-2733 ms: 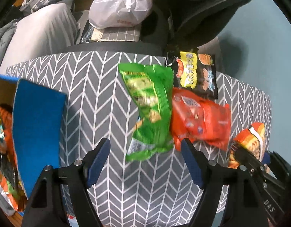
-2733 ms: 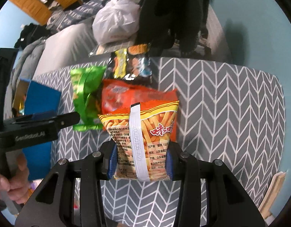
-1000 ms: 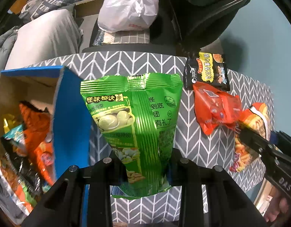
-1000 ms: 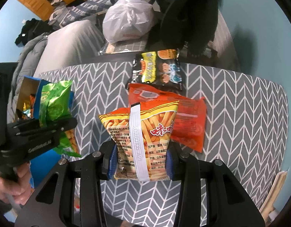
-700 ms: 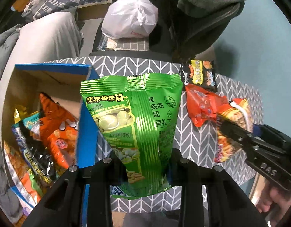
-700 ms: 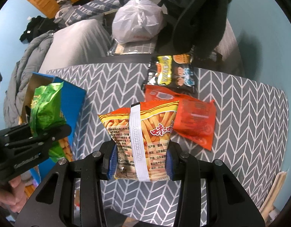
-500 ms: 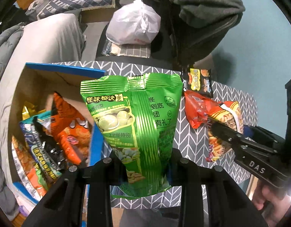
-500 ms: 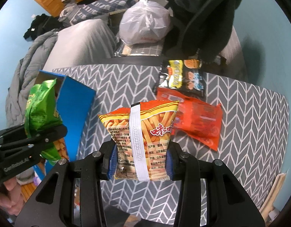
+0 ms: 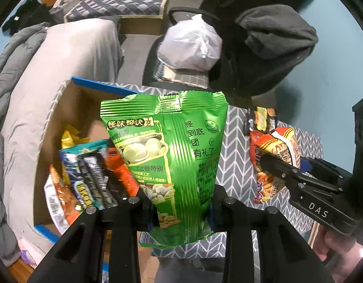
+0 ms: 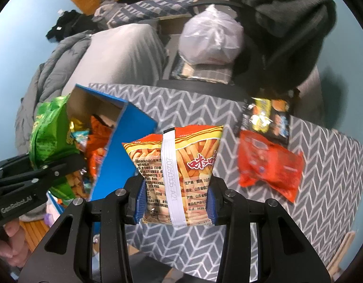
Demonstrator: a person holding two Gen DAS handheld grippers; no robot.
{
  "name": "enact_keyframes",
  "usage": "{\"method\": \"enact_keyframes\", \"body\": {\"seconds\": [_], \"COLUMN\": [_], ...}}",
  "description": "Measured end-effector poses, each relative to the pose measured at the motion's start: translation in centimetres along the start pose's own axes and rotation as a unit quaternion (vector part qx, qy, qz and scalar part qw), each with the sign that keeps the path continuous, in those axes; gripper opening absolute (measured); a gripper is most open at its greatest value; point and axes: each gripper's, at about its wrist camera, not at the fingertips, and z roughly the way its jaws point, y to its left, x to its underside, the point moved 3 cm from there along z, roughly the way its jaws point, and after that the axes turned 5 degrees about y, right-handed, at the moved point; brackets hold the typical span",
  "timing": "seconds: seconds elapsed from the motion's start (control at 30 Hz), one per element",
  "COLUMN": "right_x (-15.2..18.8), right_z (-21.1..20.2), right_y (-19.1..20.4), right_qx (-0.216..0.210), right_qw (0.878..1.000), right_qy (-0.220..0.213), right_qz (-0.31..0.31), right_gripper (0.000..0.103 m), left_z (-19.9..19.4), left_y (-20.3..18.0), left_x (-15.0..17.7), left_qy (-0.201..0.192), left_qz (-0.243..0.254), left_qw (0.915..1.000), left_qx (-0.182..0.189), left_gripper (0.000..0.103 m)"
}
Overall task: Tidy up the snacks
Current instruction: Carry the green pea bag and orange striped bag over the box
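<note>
My left gripper [image 9: 179, 208] is shut on a green snack bag [image 9: 167, 151], which it holds upright above the blue cardboard box [image 9: 96, 85]; the same green snack bag [image 10: 49, 129] hangs at the box's left side in the right wrist view. The box holds several snack packets [image 9: 87, 179]. My right gripper [image 10: 174, 202] is shut on an orange fries bag [image 10: 176, 162] above the chevron-patterned table [image 10: 323, 188]. A red packet [image 10: 268, 165] and a black packet [image 10: 268, 115] lie flat on the table to the right.
A white plastic bag [image 9: 191, 44] sits on a chair behind the table, with a dark garment [image 9: 276, 37] draped over the chair back. A grey padded jacket [image 10: 63, 56] and bedding lie to the left of the blue box [image 10: 124, 151]. A hand [image 9: 332, 243] grips the right tool.
Both grippers have risen and moved left with their bags. The green bag now hangs over the open box, whose contents show more fully. The table and its packets look smaller.
</note>
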Motion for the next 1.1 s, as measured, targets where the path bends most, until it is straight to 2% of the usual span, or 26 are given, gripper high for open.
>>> {"method": "enact_keyframes", "body": {"seconds": [0.27, 0.6, 0.83, 1.1], "right_x": [-2.2, -4.3, -5.5, -6.1], "right_z": [1.5, 4.2, 6.3, 8.9], "right_y": [4.9, 10.6, 13.2, 13.9], "right_qx": [-0.016, -0.030, -0.035, -0.035], "right_qw": [0.999, 0.997, 0.996, 0.997], "right_qy": [0.000, 0.010, 0.020, 0.044], "right_qz": [-0.040, -0.069, -0.073, -0.059], "right_gripper": [0.040, 0.040, 0.040, 0.040], "left_z": [-0.9, -0.1, 2.1, 4.9], "left_y": [4.9, 9.8, 11.6, 12.4], "left_x": [-1.1, -3.0, -4.6, -5.7], "left_qy": [-0.019, -0.022, -0.007, 0.020], "left_qz": [-0.028, -0.037, -0.032, -0.024], "left_qw": [0.9992, 0.9981, 0.9982, 0.9981], "left_qx": [-0.022, -0.044, -0.051, -0.053], "left_gripper": [0.032, 0.032, 0.032, 0.033]}}
